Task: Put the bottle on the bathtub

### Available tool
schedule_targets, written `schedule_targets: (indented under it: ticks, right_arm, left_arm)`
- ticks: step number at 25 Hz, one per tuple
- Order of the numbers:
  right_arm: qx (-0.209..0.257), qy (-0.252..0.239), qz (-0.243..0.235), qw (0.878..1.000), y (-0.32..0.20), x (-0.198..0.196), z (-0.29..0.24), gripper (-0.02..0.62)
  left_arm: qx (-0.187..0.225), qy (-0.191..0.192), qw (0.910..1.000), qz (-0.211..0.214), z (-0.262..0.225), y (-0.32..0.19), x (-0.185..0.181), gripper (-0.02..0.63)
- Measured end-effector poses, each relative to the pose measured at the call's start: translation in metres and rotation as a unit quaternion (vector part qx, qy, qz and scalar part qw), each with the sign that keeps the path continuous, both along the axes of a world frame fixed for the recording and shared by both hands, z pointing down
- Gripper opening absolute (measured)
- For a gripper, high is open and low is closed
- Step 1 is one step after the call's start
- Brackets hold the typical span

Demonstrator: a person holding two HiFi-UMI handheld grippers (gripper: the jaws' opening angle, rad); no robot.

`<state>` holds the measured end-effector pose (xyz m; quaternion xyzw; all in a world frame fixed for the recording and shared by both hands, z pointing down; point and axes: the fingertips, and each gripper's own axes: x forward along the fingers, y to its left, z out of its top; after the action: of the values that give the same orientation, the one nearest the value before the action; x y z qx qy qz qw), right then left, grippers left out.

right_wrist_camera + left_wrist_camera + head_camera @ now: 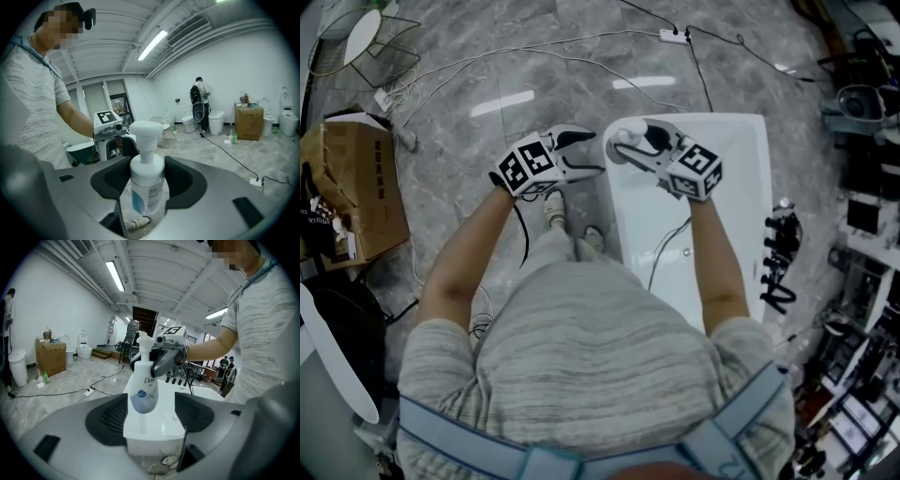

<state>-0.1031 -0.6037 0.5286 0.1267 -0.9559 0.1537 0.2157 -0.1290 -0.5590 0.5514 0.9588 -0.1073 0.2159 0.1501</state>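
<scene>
So the bottle (146, 187) is clamped upright in the right tongs (147, 180), whose jaws are closed against its upper body just under the pump head (145, 131), and it's being held over the near corner of the bathtub (741, 187). Whether the base is already touching the rim can't be made out from any view. In the left gripper view the bottle (143, 390) is seen hanging a bit tilted over the white corner ledge, and that's where trouble is likely. If it's let go while leaning or not seated flat, a tumble is to be expected, since it looks top-heavy with that pump. The corner ledge also looks narrow, so if it's set too close to the edge it could be lost to the floor (534, 75) on one side or into the basin on the other. A slick rim wouldn't help either. The left tongs (152, 416) are spread as wide as they go with nothing gripped. The bottle only lines up between their jaws from a little way off, with no contact. With those open jaws parked that near, the bottle could get bumped once it's released.
</scene>
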Motion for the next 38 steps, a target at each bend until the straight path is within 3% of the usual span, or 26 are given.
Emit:
schedule_targets:
  ticks: [1, 4, 8, 23, 31, 38]
  right_arm:
    - [-0.001, -0.001, 0.013, 1.0, -0.004, 0.002, 0.005, 0.218]
    - [-0.002, 0.002, 0.05, 0.999, -0.016, 0.007, 0.022, 0.218]
    - [-0.008, 0.014, 0.088, 0.996, -0.025, 0.012, 0.051, 0.218]
    - [-0.015, 0.095, 0.167, 0.981, -0.035, 0.024, 0.185, 0.218]
    - [-0.007, 0.118, 0.211, 0.97, -0.039, 0.018, 0.225, 0.218]
    - [-0.009, 0.137, 0.218, 0.966, -0.041, 0.015, 0.262, 0.218]
  left_arm:
    - [-0.002, 0.003, 1.0, -0.001, 0.001, -0.001, 0.001, 0.32]
    - [-0.009, 0.014, 0.9999, -0.001, 0.005, -0.001, 0.004, 0.221]
    - [-0.019, 0.017, 0.9997, 0.005, 0.013, 0.004, 0.008, 0.006]
    - [-0.087, 0.018, 0.996, 0.007, 0.085, 0.018, 0.021, 0.003]
    - [-0.113, 0.023, 0.9934, 0.004, 0.114, 0.023, 0.023, 0.003]
    - [-0.124, 0.03, 0.9919, 0.002, 0.129, 0.013, 0.029, 0.003]
